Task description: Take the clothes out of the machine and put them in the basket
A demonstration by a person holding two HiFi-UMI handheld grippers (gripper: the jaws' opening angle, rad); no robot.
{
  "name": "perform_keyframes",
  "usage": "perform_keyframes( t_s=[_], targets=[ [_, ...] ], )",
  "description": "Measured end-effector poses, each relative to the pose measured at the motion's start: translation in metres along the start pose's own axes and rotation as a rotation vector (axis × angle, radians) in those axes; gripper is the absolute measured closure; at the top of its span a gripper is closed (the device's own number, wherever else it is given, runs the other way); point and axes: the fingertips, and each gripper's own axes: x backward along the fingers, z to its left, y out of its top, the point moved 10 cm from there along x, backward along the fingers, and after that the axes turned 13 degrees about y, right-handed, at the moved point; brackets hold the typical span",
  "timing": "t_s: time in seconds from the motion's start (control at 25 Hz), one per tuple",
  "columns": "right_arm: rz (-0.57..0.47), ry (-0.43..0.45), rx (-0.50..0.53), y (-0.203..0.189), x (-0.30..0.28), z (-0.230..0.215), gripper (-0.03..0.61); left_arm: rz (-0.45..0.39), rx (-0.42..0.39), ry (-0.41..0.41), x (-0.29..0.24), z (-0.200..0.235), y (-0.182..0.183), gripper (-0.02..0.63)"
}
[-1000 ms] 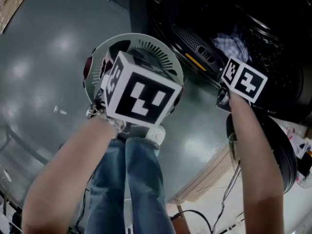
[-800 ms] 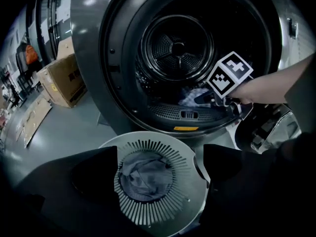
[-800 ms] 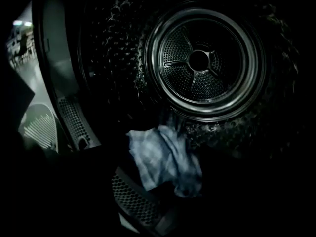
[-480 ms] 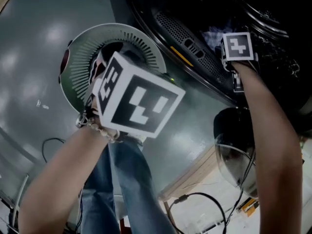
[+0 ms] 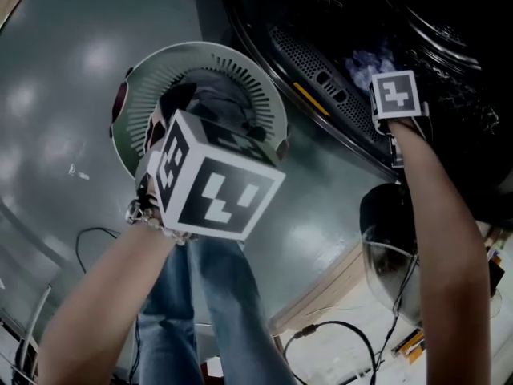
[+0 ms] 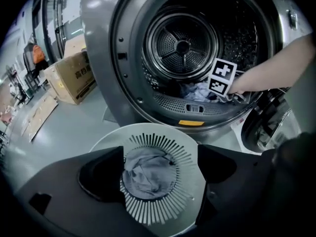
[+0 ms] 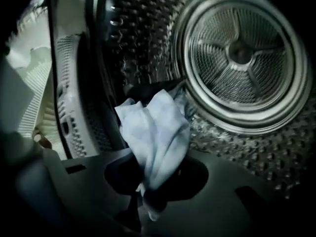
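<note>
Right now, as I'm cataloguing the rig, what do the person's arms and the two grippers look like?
Both forearms are bare, with no sleeves in view; a beaded-looking bracelet circles the left wrist. The left gripper and right gripper are dark matte bodies with broad, rounded jaws. Each carries a white cube printed with black square markers.

All three views are dimly lit. In the head view, soft overhead light is reflected as pale glare patches on the floor (image 5: 88,58), while the drum (image 5: 457,79) is lost in near-black shadow. Both gripper views are bent by wide-angle distortion, darkened at the corners, and blurred in the foreground.
</note>
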Motion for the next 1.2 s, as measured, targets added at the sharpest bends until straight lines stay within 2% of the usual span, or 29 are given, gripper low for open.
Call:
perform_keyframes(
  t_s=[0.08,0.2,0.4,0.56,0.64,0.72,0.8,1.0,1.2],
  targets=[
    [-0.013,-0.063,0.012,-0.003,0.018,0.007,0.488,-0.011,0.012,-0.005,0.008,0.005,-0.004,0.158],
    [-0.009,-0.07,-0.01,-0.009,0.04,0.024,0.488,-0.02,0.023,-0.017,0.023,0.016,-0.007,0.158],
    [-0.066,0.014,-0.057,-0.008,0.071,0.056,0.489,-0.047,0.014,-0.016,0.048,0.037,-0.004,0.158],
    [-0.113,0.066,-0.146,-0.004,0.104,0.082,0.489,-0.06,0.021,-0.008,0.073,0.052,-0.012,0.158],
    [-0.172,0.15,-0.184,0.002,0.117,0.102,0.489,-0.068,0.013,0.0,0.083,0.061,-0.016,0.158],
    [-0.256,0.291,-0.243,0.011,0.13,0.127,0.489,-0.08,0.012,0.002,0.093,0.069,-0.021,0.158],
    [-0.31,0.382,-0.293,0.017,0.146,0.15,0.491,-0.086,0.009,0.004,0.103,0.077,-0.027,0.158],
    [-0.314,0.436,-0.252,0.02,0.186,0.204,0.491,-0.094,0.028,0.018,0.124,0.101,-0.037,0.158],
    [-0.378,0.505,-0.26,0.021,0.222,0.251,0.491,-0.107,0.07,0.042,0.144,0.128,-0.042,0.158]
  ],
)
